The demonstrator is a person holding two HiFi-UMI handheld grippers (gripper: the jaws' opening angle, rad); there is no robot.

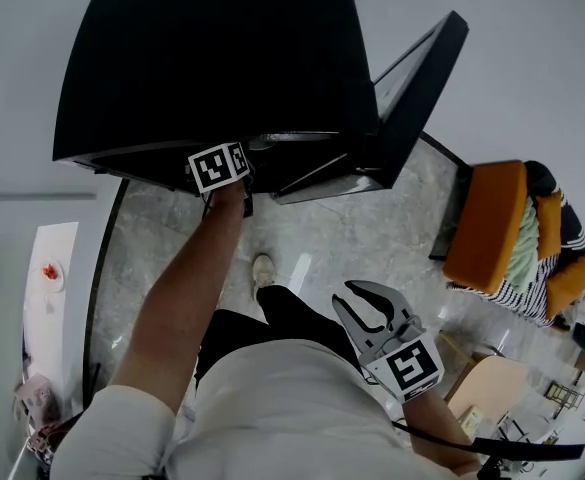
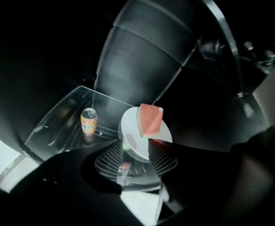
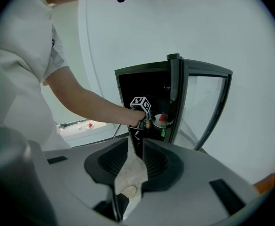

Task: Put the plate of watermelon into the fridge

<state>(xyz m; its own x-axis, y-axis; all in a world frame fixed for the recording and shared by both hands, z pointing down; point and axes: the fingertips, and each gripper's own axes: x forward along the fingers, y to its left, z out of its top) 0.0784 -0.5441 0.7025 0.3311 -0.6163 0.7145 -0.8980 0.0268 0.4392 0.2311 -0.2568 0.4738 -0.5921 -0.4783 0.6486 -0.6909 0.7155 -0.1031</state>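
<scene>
Where hand-held gripper [image 2: 136,147] gapes, plate [image 2: 133,134] at tips

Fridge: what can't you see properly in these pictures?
Head view: the tall black fridge's inside is hidden by its own top.
Left gripper view: the orange drinks can's print is too small and blurred; a dark jaw covers part of the round white plate's rim.
Right gripper view: the red thing on the white counter is too small to name.

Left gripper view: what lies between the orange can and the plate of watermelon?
Only bare glass shelf separates the can from the plate, as the left gripper view shows.
</scene>
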